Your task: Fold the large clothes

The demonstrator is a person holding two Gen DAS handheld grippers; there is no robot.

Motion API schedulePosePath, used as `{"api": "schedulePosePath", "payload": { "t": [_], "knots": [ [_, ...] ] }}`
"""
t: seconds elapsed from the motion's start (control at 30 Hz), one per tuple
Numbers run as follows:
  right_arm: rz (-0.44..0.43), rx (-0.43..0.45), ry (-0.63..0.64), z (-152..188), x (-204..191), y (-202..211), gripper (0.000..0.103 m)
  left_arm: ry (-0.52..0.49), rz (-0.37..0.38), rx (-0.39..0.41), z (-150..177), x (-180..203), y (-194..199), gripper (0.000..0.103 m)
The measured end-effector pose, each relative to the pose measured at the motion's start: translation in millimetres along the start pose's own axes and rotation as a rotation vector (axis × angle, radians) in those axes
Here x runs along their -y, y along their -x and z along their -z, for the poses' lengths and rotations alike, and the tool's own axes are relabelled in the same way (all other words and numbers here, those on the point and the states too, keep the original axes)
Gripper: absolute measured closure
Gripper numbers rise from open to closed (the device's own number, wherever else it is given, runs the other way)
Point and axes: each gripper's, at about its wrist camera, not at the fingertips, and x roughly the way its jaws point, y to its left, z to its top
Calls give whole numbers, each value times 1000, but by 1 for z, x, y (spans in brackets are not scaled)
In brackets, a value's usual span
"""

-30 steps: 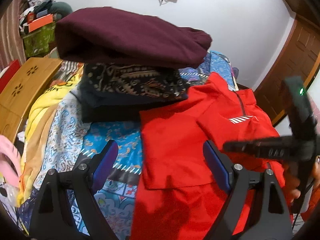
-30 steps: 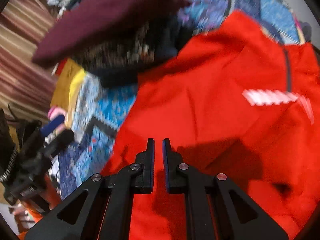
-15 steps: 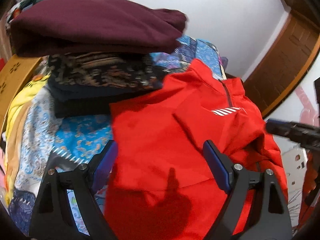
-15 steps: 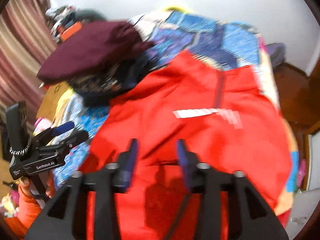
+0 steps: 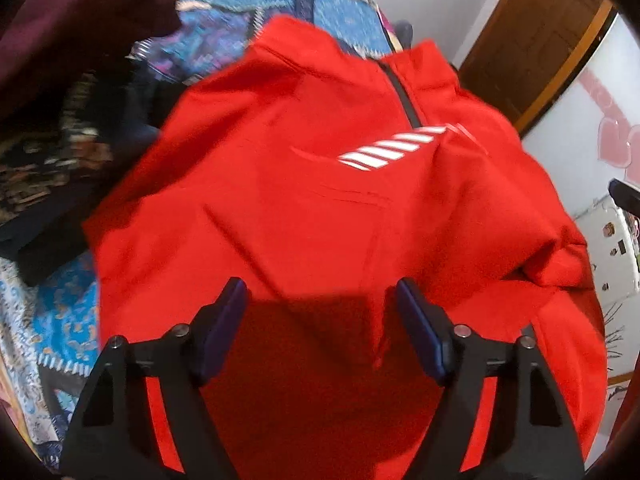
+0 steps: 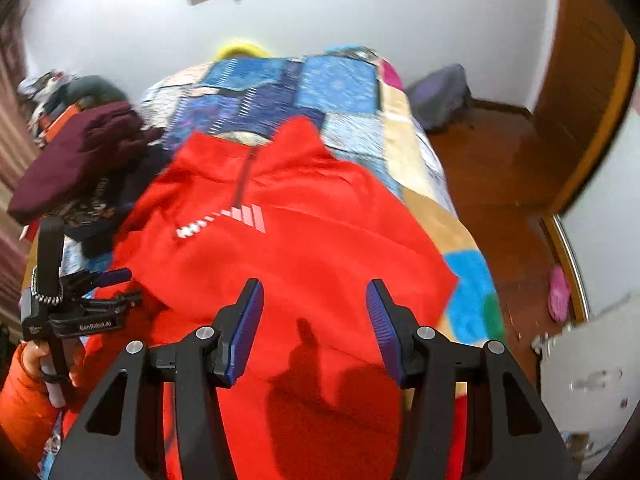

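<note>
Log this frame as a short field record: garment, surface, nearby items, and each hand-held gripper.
garment: red zip-neck top, spread on the bed, sides folded in
surface: blue patchwork bedspread
nearby: maroon garment topping a folded stack beside the red top
left hand-held gripper: above the top, nothing between its jaws, closing
right hand-held gripper: above the lower part, nothing between its jaws, opening

Smooth matt red cloth on the jacket (image 5: 304,208), with shiny white stripes (image 5: 390,152) upper right of centre. Soft patchwork cloth on the quilt (image 6: 340,92). Glossy wood on the floor (image 6: 492,176). Ribbed blue rubbery pads (image 6: 248,324) on matt black plastic.
</note>
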Motion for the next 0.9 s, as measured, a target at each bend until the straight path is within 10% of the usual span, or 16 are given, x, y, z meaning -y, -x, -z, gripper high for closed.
{"api": "schedulePosePath", "payload": {
  "t": [0.23, 0.43, 0.9],
  "knots": [
    [-1, -77, -96, 21, 34, -21, 53, 4, -73, -3, -15, 2, -23, 38],
    [-47, -135, -186, 43, 53, -38, 53, 66, -93, 23, -22, -18, -14, 95],
    [-39, -150, -182, 47, 51, -44, 53, 212, -56, 288, 6, -69, 104, 98]
  ]
}}
